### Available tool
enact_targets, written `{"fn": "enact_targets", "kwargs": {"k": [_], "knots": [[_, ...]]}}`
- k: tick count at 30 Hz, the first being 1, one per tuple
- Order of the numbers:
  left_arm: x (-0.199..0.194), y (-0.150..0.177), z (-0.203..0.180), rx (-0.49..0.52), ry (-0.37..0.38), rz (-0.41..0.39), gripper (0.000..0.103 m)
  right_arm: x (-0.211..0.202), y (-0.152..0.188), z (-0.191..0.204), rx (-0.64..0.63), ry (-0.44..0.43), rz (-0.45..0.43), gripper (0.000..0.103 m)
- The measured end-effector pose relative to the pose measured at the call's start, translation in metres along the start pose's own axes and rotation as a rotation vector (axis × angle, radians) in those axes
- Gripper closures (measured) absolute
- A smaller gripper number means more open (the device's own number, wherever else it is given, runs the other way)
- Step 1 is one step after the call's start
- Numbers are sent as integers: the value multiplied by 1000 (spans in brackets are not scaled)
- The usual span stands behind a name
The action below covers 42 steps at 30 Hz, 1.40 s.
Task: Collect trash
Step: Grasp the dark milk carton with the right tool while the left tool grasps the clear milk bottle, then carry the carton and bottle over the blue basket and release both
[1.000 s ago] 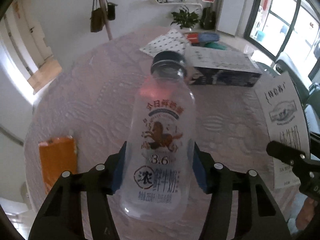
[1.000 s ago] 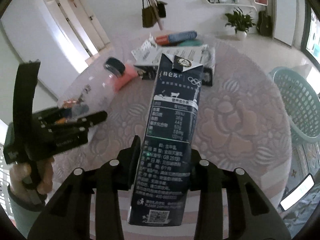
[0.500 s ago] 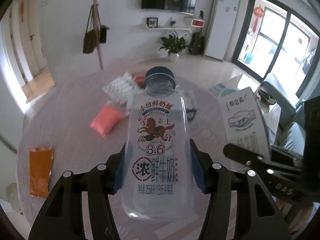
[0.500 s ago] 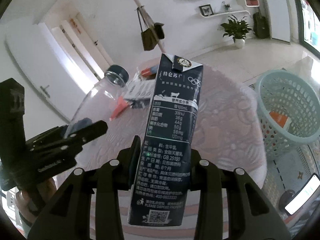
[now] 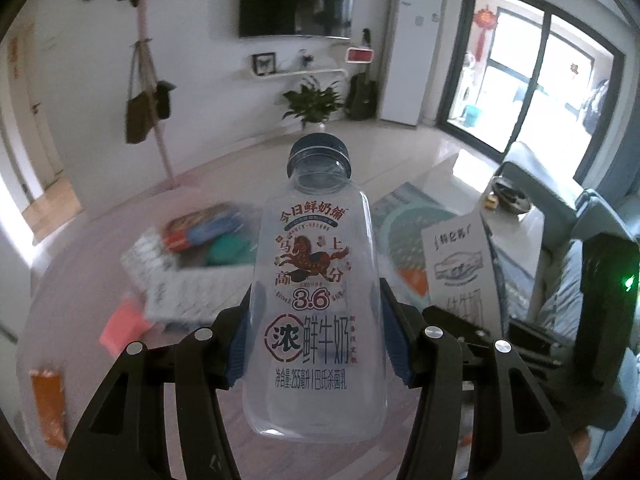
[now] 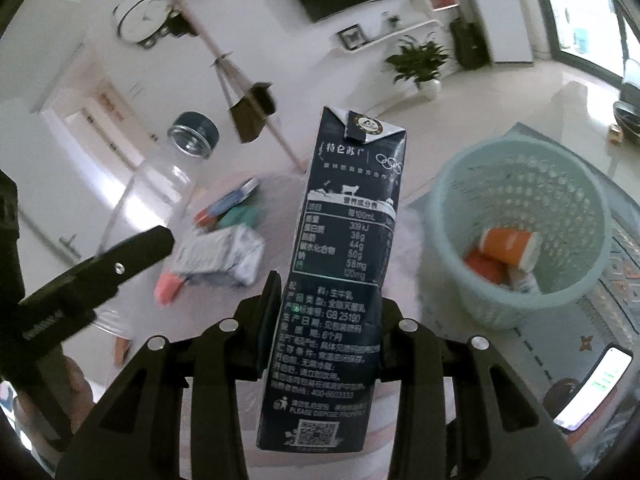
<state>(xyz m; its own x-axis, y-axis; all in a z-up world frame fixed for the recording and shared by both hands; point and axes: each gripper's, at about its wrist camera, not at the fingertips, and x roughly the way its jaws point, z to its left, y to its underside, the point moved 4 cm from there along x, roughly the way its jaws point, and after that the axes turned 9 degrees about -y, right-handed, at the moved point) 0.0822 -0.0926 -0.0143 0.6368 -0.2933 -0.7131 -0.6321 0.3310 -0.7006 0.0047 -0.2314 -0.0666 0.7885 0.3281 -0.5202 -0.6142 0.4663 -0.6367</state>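
A: Now both loads are being carried higher than a second ago: the round table is dropping low in both wrist views, and the room wall is filling the upper half. The pale green basket is being brought into view at the right, off the table and near the milk carton. Judgement: transport to the bin is being carried out, and release is not yet due.

B: Grip state is being logged. The left gripper is being kept clamped on the clear bottle, upright, cap on. The right gripper is being kept clamped on the carton, also upright. Neither item is being slipped within its pads across the three samples.

A: Limits are being noted. The basket's far rim is being partly masked by the carton, and its contents, orange pieces, are not being resolved. Remaining litter on the table, a pink packet and an orange wrapper, is being blurred by motion. Whether the bottle is fully empty cannot be told.
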Motion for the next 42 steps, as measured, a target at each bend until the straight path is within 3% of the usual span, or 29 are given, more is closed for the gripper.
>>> {"fn": "enact_targets", "kwargs": {"k": [8, 15, 32, 40, 42], "knots": [[31, -42, -66, 41, 101, -20, 49, -8, -40, -64, 87, 95, -73, 69], [67, -59, -108, 31, 172, 3, 49, -6, -61, -126, 168, 196, -115, 69], [134, -51, -146, 15, 223, 86, 49, 11, -62, -196, 216, 408, -109, 69], [145, -54, -152, 13, 232, 91, 46, 22, -58, -209, 235, 405, -59, 67], [142, -54, -149, 3, 243, 89, 36, 23, -57, -214, 262, 359, -41, 51]]}}
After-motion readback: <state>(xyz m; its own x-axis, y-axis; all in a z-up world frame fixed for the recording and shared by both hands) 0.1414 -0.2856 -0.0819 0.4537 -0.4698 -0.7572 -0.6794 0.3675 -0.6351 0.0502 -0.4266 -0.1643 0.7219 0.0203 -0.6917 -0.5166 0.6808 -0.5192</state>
